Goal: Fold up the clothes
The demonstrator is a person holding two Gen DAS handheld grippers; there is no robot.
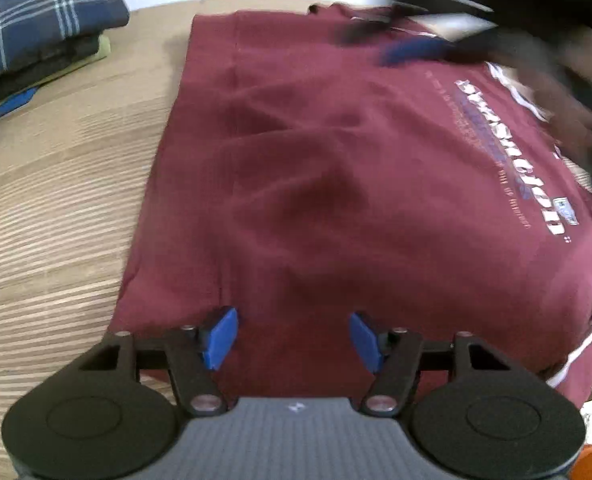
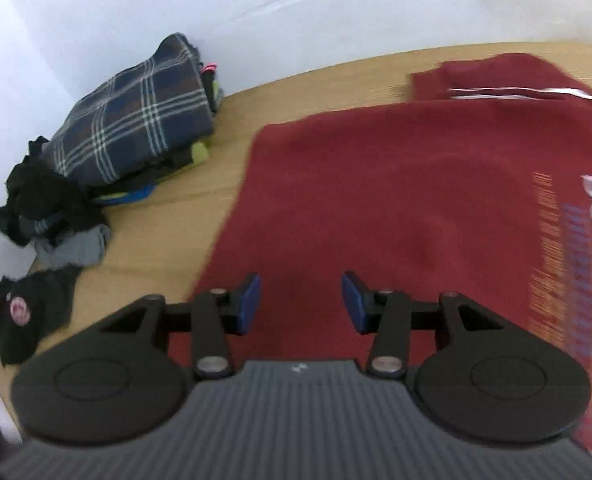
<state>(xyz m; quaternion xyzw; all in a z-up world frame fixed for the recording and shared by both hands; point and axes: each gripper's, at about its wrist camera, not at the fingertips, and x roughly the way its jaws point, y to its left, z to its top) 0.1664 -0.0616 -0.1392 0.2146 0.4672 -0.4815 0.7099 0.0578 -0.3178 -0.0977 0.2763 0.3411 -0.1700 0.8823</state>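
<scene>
A maroon T-shirt [image 1: 336,180] with white and blue lettering [image 1: 512,156] lies spread flat on the wooden table [image 1: 55,200]. My left gripper [image 1: 293,336] stands open just above the shirt's near edge, with only cloth beneath the blue pads [image 1: 219,338]. In the right wrist view, the same shirt [image 2: 396,200] fills the right half, one sleeve [image 2: 496,76] folded in at the far end. My right gripper [image 2: 300,304] is open over the shirt's near left part, holding nothing. It also shows as a dark motion blur at the top right of the left wrist view.
A stack of folded clothes topped by a blue plaid garment [image 2: 135,120] sits at the table's far left by the white wall. Loose black and grey garments [image 2: 47,208] and a black piece with a round badge [image 2: 23,316] lie near the left edge.
</scene>
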